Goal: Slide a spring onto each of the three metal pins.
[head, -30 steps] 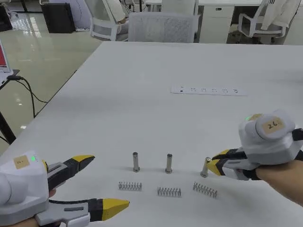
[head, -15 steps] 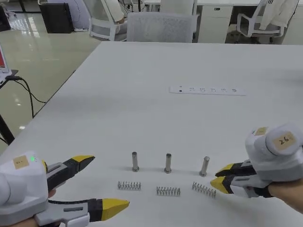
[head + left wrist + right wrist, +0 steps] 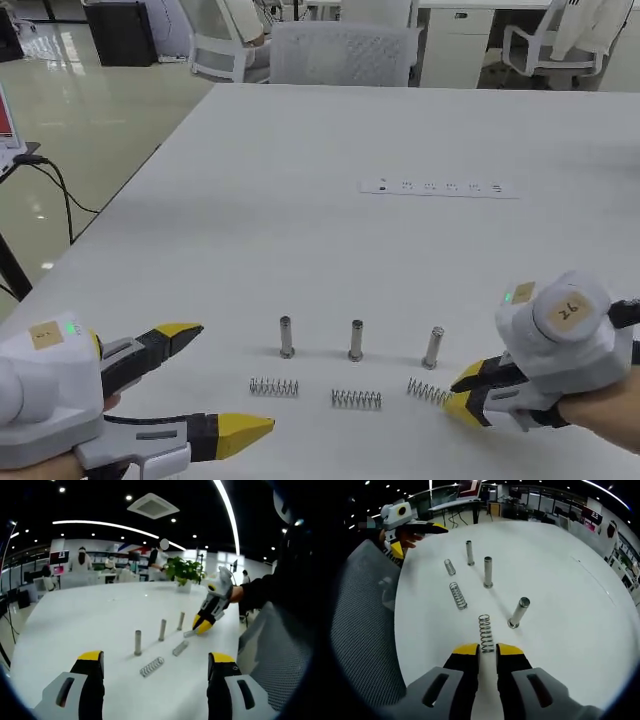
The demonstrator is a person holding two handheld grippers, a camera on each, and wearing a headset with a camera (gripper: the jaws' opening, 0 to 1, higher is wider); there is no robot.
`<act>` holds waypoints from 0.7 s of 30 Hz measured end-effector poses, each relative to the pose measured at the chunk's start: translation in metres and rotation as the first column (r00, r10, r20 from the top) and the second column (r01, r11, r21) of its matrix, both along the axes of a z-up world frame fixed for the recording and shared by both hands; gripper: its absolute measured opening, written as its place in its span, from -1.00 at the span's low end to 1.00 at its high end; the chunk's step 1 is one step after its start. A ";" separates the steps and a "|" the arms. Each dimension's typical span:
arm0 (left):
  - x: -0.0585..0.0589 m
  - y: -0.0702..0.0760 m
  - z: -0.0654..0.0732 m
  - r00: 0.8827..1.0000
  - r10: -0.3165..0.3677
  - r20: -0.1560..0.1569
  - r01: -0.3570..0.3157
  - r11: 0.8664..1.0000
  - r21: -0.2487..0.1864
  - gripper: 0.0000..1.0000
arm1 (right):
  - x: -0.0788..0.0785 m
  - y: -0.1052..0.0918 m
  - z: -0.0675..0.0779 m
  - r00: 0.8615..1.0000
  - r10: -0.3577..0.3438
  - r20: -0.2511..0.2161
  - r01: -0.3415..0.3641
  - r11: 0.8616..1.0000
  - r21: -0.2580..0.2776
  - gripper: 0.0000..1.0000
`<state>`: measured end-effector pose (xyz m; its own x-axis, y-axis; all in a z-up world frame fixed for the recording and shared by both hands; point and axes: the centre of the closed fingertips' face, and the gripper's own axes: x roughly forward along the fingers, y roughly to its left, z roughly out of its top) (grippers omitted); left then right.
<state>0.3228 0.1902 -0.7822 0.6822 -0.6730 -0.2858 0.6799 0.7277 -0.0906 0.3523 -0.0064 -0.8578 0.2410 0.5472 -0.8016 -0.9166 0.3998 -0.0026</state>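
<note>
I am holding the right gripper, jaws narrowly parted, astride the right end of the rightmost spring, for pickup towards the rightmost pin; the left gripper is waiting wide open, empty.

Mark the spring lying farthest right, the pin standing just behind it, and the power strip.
right spring point(image 3: 485, 630): right gripper view, on its middle coils.
right pin point(image 3: 518, 612): right gripper view, halfway up the shaft.
power strip point(image 3: 438, 188): head view, centre of its top face.
</note>
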 end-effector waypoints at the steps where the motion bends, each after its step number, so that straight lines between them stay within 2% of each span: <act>1: 0.000 0.000 0.000 1.000 0.000 0.000 0.000 1.000 0.000 0.64 | 0.000 0.000 -0.001 1.000 0.004 -0.002 -0.004 1.000 -0.003 -0.80; 7: -0.001 -0.002 0.001 1.000 -0.002 0.001 0.002 1.000 -0.006 0.64 | 0.000 0.000 -0.005 1.000 0.023 -0.008 -0.023 0.999 -0.034 -0.84; 15: -0.002 -0.005 0.002 1.000 -0.013 -0.004 0.013 1.000 -0.008 0.59 | -0.001 0.001 -0.006 0.998 0.056 0.008 -0.055 0.996 -0.064 -0.85; 21: -0.004 -0.007 0.003 1.000 -0.029 -0.005 0.029 1.000 -0.006 0.56 | -0.003 0.004 0.002 0.998 0.066 0.011 -0.065 0.996 -0.060 -0.86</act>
<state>0.3185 0.1833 -0.7791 0.6610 -0.6940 -0.2853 0.7002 0.7072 -0.0978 0.3495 -0.0020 -0.8562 0.2169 0.5140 -0.8299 -0.9406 0.3374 -0.0369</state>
